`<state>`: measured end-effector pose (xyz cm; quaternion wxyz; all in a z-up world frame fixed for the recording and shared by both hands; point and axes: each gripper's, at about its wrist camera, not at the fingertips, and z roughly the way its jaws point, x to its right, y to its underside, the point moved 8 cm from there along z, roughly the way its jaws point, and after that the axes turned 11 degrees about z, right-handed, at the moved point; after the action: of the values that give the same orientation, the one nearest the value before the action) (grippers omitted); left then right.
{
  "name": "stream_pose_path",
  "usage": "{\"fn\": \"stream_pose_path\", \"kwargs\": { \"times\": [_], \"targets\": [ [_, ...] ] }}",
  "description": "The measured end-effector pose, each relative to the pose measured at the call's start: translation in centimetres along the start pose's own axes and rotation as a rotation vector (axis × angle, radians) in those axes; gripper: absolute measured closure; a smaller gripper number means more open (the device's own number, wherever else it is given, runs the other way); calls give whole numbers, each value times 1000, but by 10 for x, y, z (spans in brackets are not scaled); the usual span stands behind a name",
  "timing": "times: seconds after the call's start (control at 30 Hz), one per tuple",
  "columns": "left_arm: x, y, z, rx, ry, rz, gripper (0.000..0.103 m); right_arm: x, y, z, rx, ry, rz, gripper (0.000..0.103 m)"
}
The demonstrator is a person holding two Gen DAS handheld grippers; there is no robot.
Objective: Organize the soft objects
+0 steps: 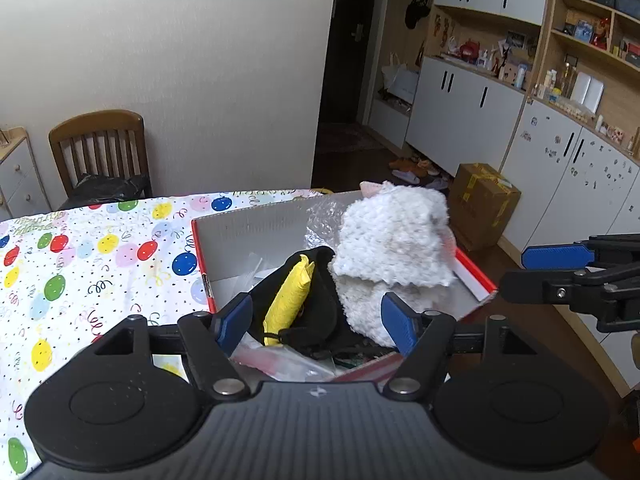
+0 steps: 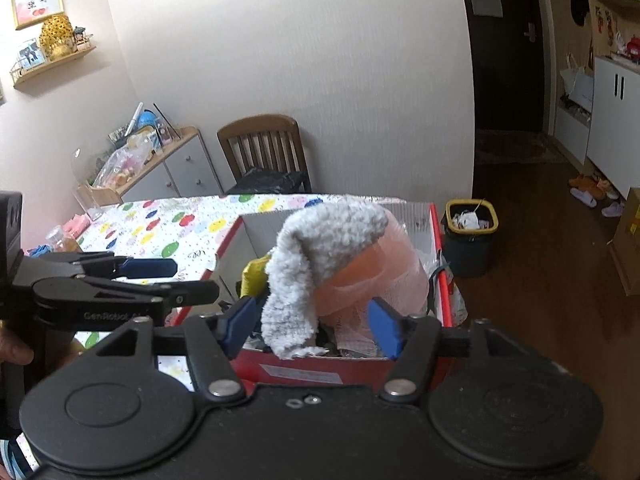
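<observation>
A red cardboard box (image 1: pixel 474 276) with a pale inner wall sits at the worktop's (image 1: pixel 80 256) near corner, at about 3 o'clock from the balloon-print tablecloth that covers it. The box is heaped with soft things. Topmost is a fluffy white knitted piece (image 1: pixel 394 240), standing above the rim at roughly 1 o'clock in the left wrist view; in the right wrist view the same fleecy piece (image 2: pixel 320 248) drapes over a peach mesh fabric (image 2: pixel 392 268) and hangs down toward the box's front edge (image 2: pixel 304 372). Just beside it at 9 o'clock lies a yellow pouch (image 1: pixel 292 300) resting on black fabric (image 1: pixel 320 320), with clear plastic bags (image 1: pixel 280 360) at the near end of the box.

The left hand-held gripper (image 1: pixel 318 324) hovers over the near end of the box, its blue-padded fingers (image 1: pixel 234 322) spread wide with nothing between them; the yellow pouch and black fabric show through the gap. The right hand-held gripper (image 2: pixel 310 326) is likewise spread wide and holds nothing, its fingers (image 2: pixel 384 326) flanking the hanging end of the fleecy piece, though whether either pad touches it cannot be told. Each gripper appears in the other's view: the right one (image 1: pixel 560 258) at 3 o'clock, the left one (image 2: pixel 148 268) at 9 o'clock.

Beyond the worktop at 11 o'clock stands a wooden chair (image 1: pixel 100 152) against the wall, and a waste bin (image 2: pixel 470 236) sits on the floor just past the box.
</observation>
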<state>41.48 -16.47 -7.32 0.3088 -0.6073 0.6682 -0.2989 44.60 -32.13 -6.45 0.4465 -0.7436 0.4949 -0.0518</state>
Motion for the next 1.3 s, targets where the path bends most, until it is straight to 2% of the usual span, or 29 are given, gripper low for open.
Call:
{"fn": "stream_pose_path", "kwargs": {
  "times": [0.17,0.37,0.53,0.77,0.93,1.3],
  "targets": [
    [5,3,-26,36,-10,0,32,-13,4,-15,25,-13,-17,26],
    [9,7,-57,79,-20,-3,25,-26,10,-33,68,-27,-31,16],
    [15,12,-80,101,-26,-1,19,-34,17,-47,97,-35,-32,2],
    [19,23,-99,110,-23,-26,18,-45,30,-62,137,-27,-38,0],
    [21,29,-109,102,-30,-25,3,-45,36,-68,161,-12,-14,0],
    [21,34,-125,127,-50,-39,1,-57,51,-72,199,6,4,0]
  ]
}}
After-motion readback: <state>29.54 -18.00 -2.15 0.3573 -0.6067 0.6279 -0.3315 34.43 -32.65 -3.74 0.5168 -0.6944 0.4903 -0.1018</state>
